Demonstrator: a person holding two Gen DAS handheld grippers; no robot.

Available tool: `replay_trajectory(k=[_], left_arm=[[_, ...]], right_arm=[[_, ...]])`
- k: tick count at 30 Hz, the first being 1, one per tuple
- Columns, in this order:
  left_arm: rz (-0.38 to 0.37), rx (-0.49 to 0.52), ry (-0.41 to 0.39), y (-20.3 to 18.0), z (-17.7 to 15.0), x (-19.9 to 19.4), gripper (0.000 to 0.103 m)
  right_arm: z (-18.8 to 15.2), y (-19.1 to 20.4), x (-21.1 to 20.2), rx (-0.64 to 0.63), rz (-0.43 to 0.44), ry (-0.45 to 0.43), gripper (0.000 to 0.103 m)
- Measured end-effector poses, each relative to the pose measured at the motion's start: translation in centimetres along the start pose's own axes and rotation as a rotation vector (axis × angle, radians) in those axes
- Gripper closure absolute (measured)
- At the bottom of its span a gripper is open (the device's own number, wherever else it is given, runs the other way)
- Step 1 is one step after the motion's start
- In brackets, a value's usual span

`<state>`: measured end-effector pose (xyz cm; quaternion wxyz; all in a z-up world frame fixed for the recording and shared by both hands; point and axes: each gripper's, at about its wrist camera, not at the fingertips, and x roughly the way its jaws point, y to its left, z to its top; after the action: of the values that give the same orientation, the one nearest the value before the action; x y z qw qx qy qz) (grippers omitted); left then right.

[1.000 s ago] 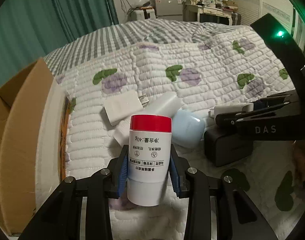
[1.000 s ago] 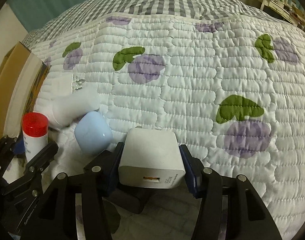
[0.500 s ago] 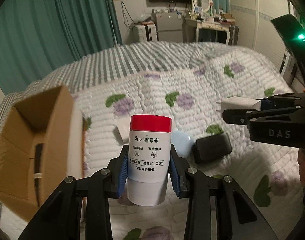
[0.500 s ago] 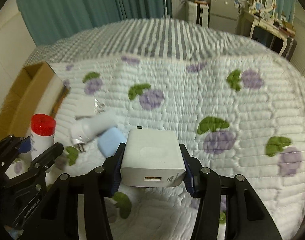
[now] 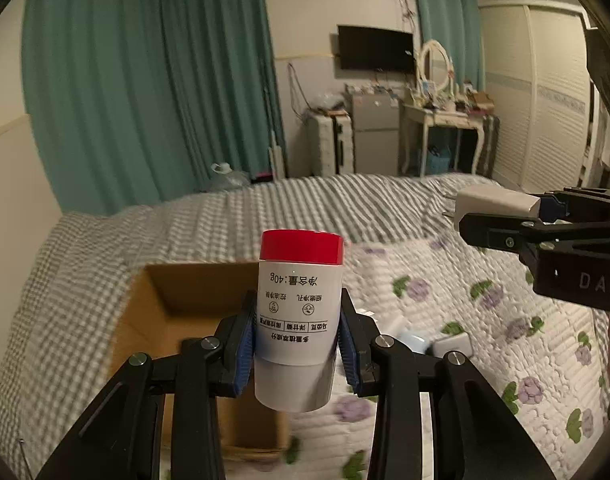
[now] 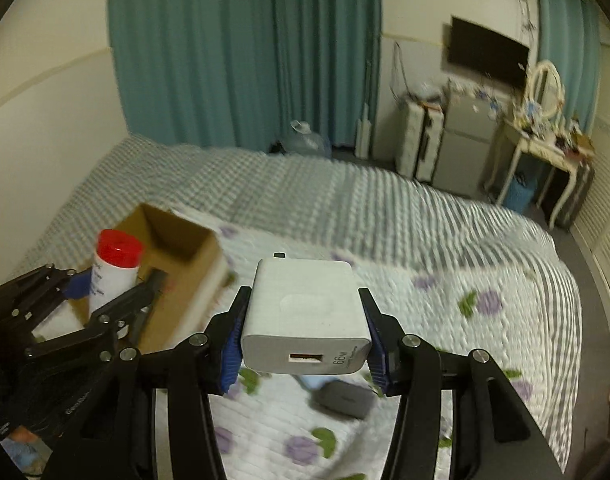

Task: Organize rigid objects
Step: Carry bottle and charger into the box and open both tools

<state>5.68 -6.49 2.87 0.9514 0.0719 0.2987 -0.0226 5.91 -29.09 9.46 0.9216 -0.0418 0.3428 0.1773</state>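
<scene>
Item in transit: we hold the red-capped bottle (image 5: 299, 320) clamped in the left hand-held gripper (image 5: 299, 344) above the cardboard box (image 5: 185, 300), the white charger (image 6: 305, 320) clamped in the right hand-held gripper (image 6: 305, 344); lower each inside before releasing.

cardboard box (image 5: 153, 320) open-topped; gray case (image 6: 347, 398), blue case (image 5: 415, 342) clutter quilt (image 6: 485, 344).

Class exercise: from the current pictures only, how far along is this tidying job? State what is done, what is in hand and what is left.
Done: nothing is clearly packed; the cardboard box is open, its contents unclear.
In hand: the left gripper clamps the red-capped bottle above the box; the right gripper clamps the white charger.
Left: a pale blue case, another white charger and a dark grey case lie on the quilt.
</scene>
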Motion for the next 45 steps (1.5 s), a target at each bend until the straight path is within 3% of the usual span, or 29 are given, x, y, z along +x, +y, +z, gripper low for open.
replay_trajectory(k=[8, 18, 33, 45], left_arm=[[0.087, -0.059, -0.009, 6.7, -0.1, -0.8, 0.066], [0.133, -0.101, 0.074, 12.0, -3.0, 3.4, 0.066], [0.137, -0.090, 0.199, 13.2, -6.1, 10.1, 0.066], [0.137, -0.094, 0.246, 13.4, -7.3, 11.9, 0.066]], right_arm=[[3.2, 7.7, 0.0, -0.077, 0.090, -0.054, 0.052], [4.0, 14.6, 7.0, -0.135, 0.155, -0.011, 0.052], [2.2, 15.3, 17.1, -0.149, 0.148, 0.100, 0.052], [1.1, 15.7, 19.9, -0.126, 0.149, 0.123, 0.052]])
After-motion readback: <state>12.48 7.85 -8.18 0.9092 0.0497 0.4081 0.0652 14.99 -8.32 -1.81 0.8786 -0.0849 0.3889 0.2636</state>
